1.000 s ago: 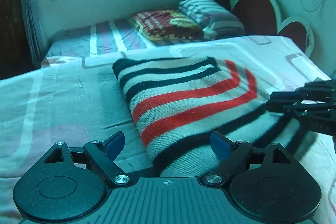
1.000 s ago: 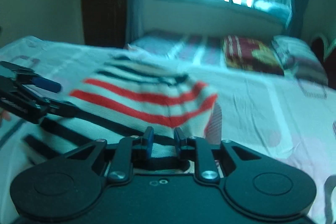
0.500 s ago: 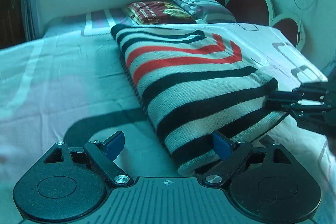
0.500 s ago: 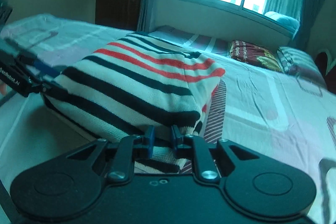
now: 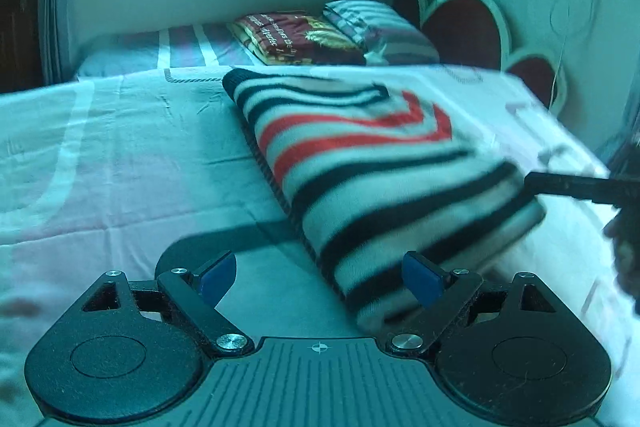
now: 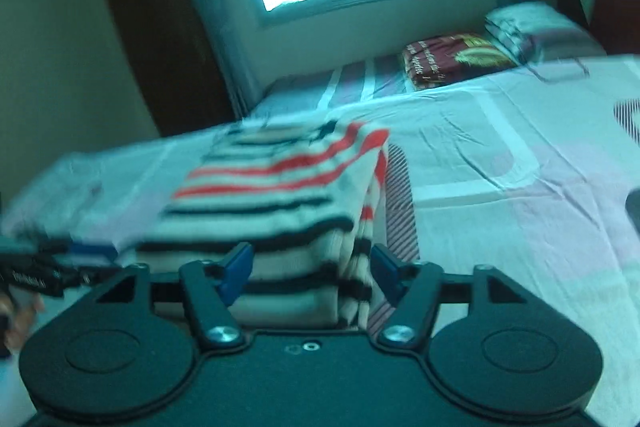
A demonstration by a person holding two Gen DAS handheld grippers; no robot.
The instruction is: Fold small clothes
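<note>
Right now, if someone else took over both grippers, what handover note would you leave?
Left gripper: open, empty, at the near left corner of the folded striped knit sweater.
Right gripper: open, around the sweater's near right edge, not clamped.
The sweater lies on the pale patterned bedsheet.
Done: it looks folded into a compact rectangle.
Left: back both grippers away; tidy edges if needed.
</note>
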